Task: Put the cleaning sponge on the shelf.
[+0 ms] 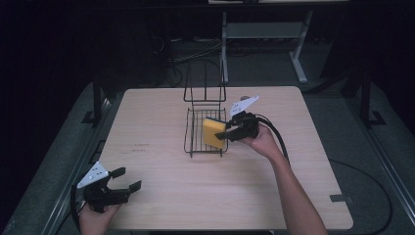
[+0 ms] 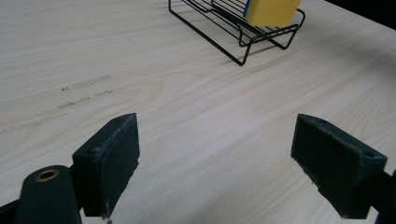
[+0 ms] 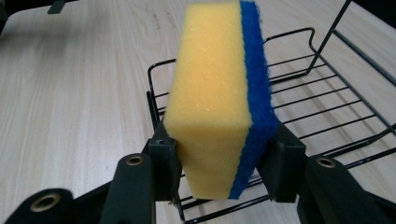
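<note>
A yellow sponge [image 1: 213, 132] with a blue scouring side [image 3: 256, 88] is held on edge over the black wire rack [image 1: 197, 128] in the middle of the table. My right gripper [image 1: 226, 131] is shut on the sponge [image 3: 215, 98], one jaw on the yellow face and one on the blue face. Whether the sponge touches the rack's wires I cannot tell. My left gripper [image 1: 128, 178] hovers near the table's front left corner, open, with bare wood between its jaws [image 2: 215, 154]. From there the rack [image 2: 238, 28] and the sponge [image 2: 272, 10] lie far ahead.
The light wooden table [image 1: 161, 166] has a faint scuff mark [image 1: 139, 147] left of the rack. The rack's tall wire back [image 1: 205, 81] rises at its far end. A cable [image 1: 279, 139] trails from the right gripper along the forearm. Dark floor and a desk frame [image 1: 264, 34] lie beyond.
</note>
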